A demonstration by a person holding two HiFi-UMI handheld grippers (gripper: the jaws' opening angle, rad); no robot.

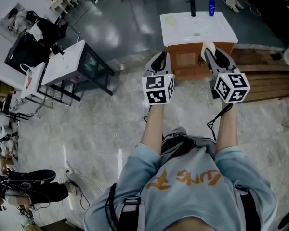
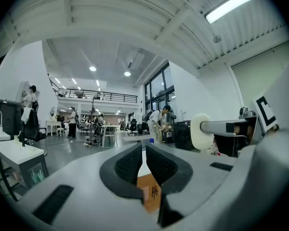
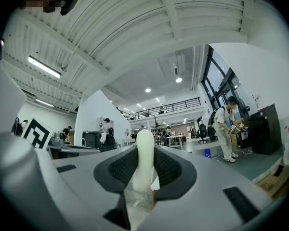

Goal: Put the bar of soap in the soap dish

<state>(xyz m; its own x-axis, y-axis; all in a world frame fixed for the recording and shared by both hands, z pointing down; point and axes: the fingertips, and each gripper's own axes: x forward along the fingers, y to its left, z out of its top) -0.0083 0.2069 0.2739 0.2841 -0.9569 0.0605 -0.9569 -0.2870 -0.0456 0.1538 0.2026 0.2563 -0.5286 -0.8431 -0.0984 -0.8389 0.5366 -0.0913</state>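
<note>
Soap bar (image 3: 144, 160) stands upright, clamped in my right claw (image 1: 208, 51), in front of the white sink (image 1: 202, 32). Soap dish (image 1: 171, 19) sits on the sink's far left corner. My left claw (image 1: 159, 57) (empty) is barely parted.

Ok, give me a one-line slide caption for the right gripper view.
Right gripper shut on a white bar of soap, held on edge, with a bright open hall beyond.

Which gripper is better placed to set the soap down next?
Right. The right gripper clamps the bar of soap between its jaws, pointing toward the washbasin ahead. The left gripper is empty, its jaws only slightly apart.
</note>
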